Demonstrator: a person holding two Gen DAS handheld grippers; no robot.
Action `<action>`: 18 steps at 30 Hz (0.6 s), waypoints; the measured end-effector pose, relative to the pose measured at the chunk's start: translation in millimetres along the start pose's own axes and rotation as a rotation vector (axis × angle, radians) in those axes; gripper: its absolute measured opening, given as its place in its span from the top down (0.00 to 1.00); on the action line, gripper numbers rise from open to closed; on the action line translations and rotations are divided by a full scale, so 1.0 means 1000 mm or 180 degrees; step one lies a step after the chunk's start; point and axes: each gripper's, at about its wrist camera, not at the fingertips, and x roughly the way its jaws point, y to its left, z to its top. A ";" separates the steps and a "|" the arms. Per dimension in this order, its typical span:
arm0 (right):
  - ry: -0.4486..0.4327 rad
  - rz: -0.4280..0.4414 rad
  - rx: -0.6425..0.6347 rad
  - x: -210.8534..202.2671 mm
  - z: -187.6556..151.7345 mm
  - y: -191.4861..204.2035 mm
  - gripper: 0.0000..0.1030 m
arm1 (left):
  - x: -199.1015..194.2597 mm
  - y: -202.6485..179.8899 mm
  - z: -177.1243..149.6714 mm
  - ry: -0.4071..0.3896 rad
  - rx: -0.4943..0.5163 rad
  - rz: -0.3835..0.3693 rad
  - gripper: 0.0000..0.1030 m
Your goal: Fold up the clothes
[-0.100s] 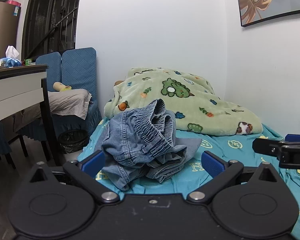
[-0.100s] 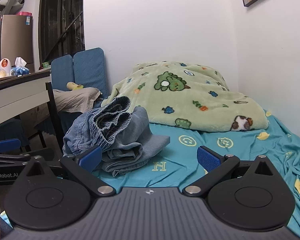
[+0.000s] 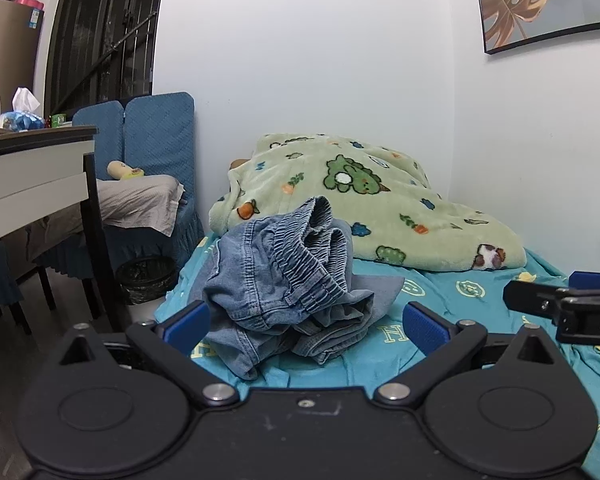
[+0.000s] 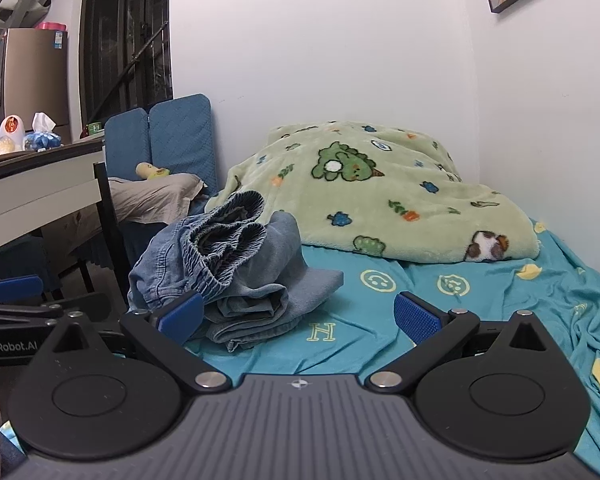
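Observation:
A crumpled pair of light blue denim pants (image 3: 284,280) with an elastic waistband lies in a heap on the teal bed sheet (image 3: 452,304); it also shows in the right wrist view (image 4: 236,272). My left gripper (image 3: 306,322) is open, its blue pads on either side of the heap's near edge, just short of it. My right gripper (image 4: 298,316) is open and empty, with the heap in front of its left pad (image 4: 180,314). Each gripper shows at the edge of the other's view.
A green cartoon-print blanket (image 3: 364,200) is bunched at the back of the bed against the white wall. Left of the bed are a desk (image 3: 32,176), blue covered chairs (image 3: 156,144) and a black waste bin (image 3: 146,280). A framed picture (image 3: 540,0) hangs on the right wall.

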 end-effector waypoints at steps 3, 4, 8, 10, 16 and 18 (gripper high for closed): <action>-0.0009 -0.0024 -0.0017 0.002 0.000 0.000 0.00 | 0.001 -0.001 -0.002 0.0006 0.0012 -0.0022 0.00; -0.0013 -0.0033 -0.0023 0.002 0.000 0.000 0.00 | 0.002 -0.001 -0.003 0.0008 0.0017 -0.0029 0.00; -0.0018 -0.0049 -0.0021 0.002 0.000 0.002 0.00 | 0.008 -0.002 -0.009 0.0005 0.0054 -0.0046 0.00; -0.0003 -0.0037 0.0004 0.003 -0.003 0.001 0.00 | 0.009 -0.005 -0.011 0.0010 0.0062 -0.0047 0.00; 0.0098 0.0036 0.0070 0.008 -0.005 -0.004 0.00 | 0.008 -0.007 -0.010 0.0085 -0.0004 -0.0051 0.00; 0.0098 0.0029 0.0063 0.008 -0.006 0.000 0.00 | 0.007 -0.006 -0.010 0.0096 -0.0017 -0.0046 0.00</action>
